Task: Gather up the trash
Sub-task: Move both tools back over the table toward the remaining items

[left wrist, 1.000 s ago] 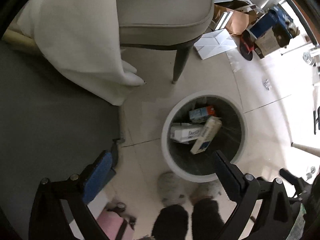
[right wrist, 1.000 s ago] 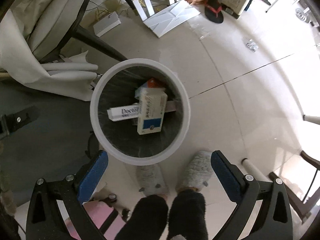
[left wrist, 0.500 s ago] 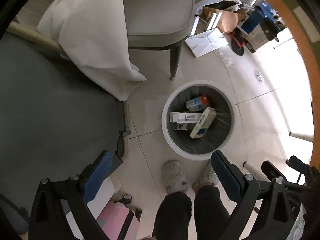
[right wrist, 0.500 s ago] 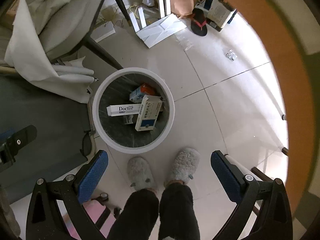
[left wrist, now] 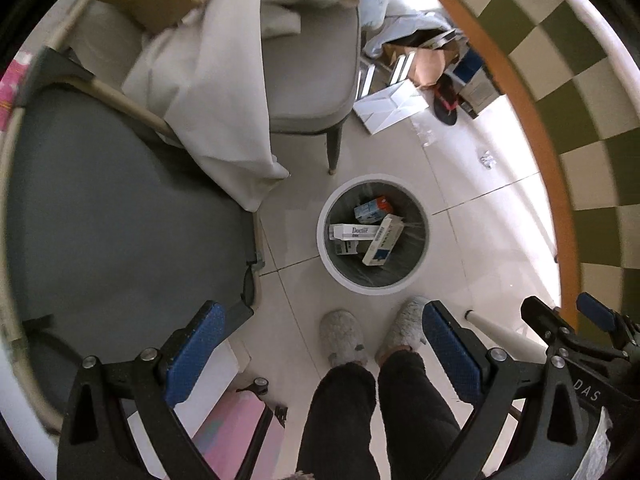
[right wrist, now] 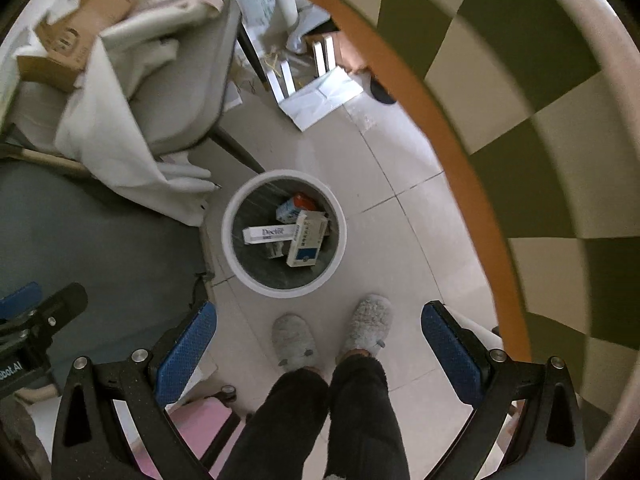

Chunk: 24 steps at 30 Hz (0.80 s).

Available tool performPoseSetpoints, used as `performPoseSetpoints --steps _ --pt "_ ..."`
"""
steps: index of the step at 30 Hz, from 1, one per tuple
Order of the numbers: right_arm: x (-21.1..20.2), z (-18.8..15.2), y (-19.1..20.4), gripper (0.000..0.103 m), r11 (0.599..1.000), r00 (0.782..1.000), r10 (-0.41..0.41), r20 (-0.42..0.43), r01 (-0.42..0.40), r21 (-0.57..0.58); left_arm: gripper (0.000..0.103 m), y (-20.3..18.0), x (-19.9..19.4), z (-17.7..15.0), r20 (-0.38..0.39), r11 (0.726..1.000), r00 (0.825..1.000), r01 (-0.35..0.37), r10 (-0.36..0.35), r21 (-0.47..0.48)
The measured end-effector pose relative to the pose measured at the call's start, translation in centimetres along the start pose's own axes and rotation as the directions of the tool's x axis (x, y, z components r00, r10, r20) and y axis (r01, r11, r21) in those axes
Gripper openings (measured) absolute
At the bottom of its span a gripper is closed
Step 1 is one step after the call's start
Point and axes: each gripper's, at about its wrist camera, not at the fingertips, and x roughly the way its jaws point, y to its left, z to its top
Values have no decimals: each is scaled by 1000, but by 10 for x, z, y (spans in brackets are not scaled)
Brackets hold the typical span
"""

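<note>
Left wrist view had my left tongs (left wrist: 320,352) nearest, blue pads spread wide with nothing between them; my right tongs (right wrist: 318,350) stood just as wide and just as empty. Under both were my legs and two grey slippers (left wrist: 344,338) on pale tile. Just past the toes stood the white bin (left wrist: 332,258), and in it lay the trash I was collecting: a long white carton (left wrist: 352,233) printed "Doctor", a blue-and-white box (left wrist: 382,240) leaning across it, and a box with an orange end (left wrist: 372,209) behind. Farther off were a grey chair (left wrist: 308,76) draped with white cloth (left wrist: 224,108), then loose white sheets (left wrist: 390,106) and what I took to be a dark sandal, though blur left me unsure.

My worry from there: both tongs hung high above the floor beside the orange table rim (right wrist: 440,148), so a careless swing toward the next piece could knock that rim, and a step forward could kick the bin over and spill the boxes.

Only the left camera caught the right tongs at its edge and small crumpled scraps (left wrist: 487,159) on the tile. Only the right camera showed the brown cardboard box (right wrist: 76,36) on the chair.
</note>
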Motion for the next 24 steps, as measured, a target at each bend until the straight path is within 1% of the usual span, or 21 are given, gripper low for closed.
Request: performPoseSetpoints --steps 4,6,10,11,13,14,17,18,19,20,21,22,23,24 --pt "-47 -3 0 103 1000 1000 20 22 -20 19 101 -3 -44 -2 29 1000 1000 4 -4 9" --pt "-75 -5 -2 103 998 999 42 33 -43 46 101 -4 -70 -2 47 1000 999 6 -7 13" --pt "-129 -6 -21 103 990 994 79 73 -87 108 101 -16 -117 -1 106 999 994 -6 1 46" --pt "-141 -6 -29 103 987 993 85 87 -96 129 101 -23 -131 2 128 998 992 -4 -4 62" --pt "-172 -7 -57 103 972 988 100 121 -123 200 101 -41 -151 8 156 995 988 -2 -14 101" --pt "-180 -8 -69 103 966 987 98 131 -126 224 101 -53 -160 12 173 992 985 -4 -18 126" --pt "-210 -12 -127 103 932 985 68 158 -119 341 101 -103 -184 26 209 970 977 -9 -44 243" --pt "-217 -15 -153 103 916 987 40 158 -99 388 101 -131 -191 29 222 951 973 -12 -60 309" --pt "-221 -20 -175 103 900 988 20 156 -86 428 101 -149 -195 32 231 936 971 -19 -67 352" --pt "-223 -26 -201 103 877 989 1 151 -73 474 101 -173 -198 33 237 913 969 -29 -75 407" --pt "-223 -36 -232 103 850 990 -20 137 -56 524 101 -208 -200 31 243 874 966 -43 -87 485" --pt "-222 -42 -255 103 829 992 -33 124 -42 558 101 -232 -200 28 246 841 965 -55 -94 538" --pt "-215 -54 -288 103 798 994 -47 97 -21 602 101 -253 -200 24 239 808 966 -62 -100 585" --pt "-210 -61 -308 103 778 996 -53 76 -7 629 101 -281 -196 19 221 762 969 -63 -107 645"
